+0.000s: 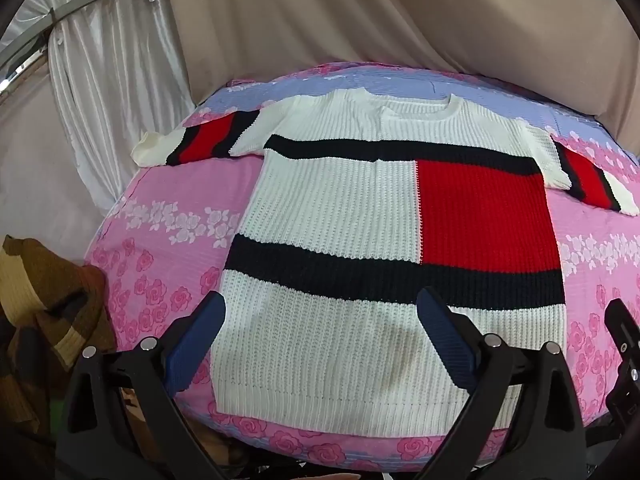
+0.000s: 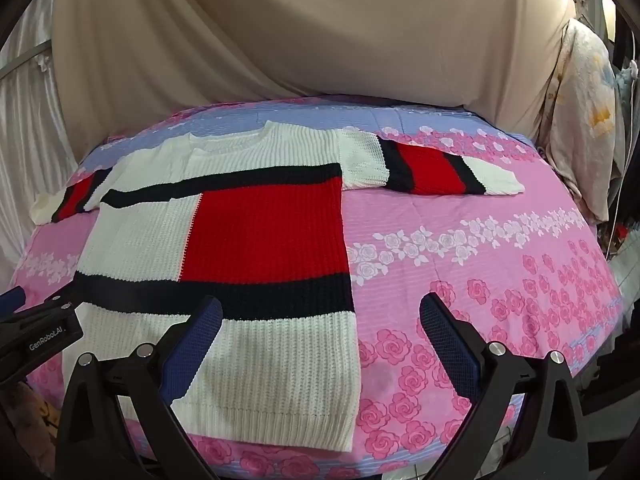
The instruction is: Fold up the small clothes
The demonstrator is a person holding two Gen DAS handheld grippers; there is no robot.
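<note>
Surface: a bed covered by a pink sheet printed with roses and lilac bands [image 2: 500,264], bulging toward both cameras.

Room, left to right: a white pleated satin curtain [image 1: 100,92] with a metal rail across it; a beige draped cloth backdrop [image 2: 300,40] behind the bed; a pale floral fabric bundle [image 2: 584,120] hanging at the far right edge.

Beside the bed, lower left: a brown and tan checked cloth heap [image 1: 44,300].

Task item: a white ribbed knit sweater with black bands and a red block [image 1: 360,216], lying flat on the bed, hem nearest, both striped sleeves spread outward.

Containers: none visible.

Left claw [image 1: 320,312]: released, blue-padded fingers spread wide above the hem's left part, grasping nothing.

Right claw [image 2: 320,316]: released, straddling the sweater's right side edge, grasping nothing.
</note>
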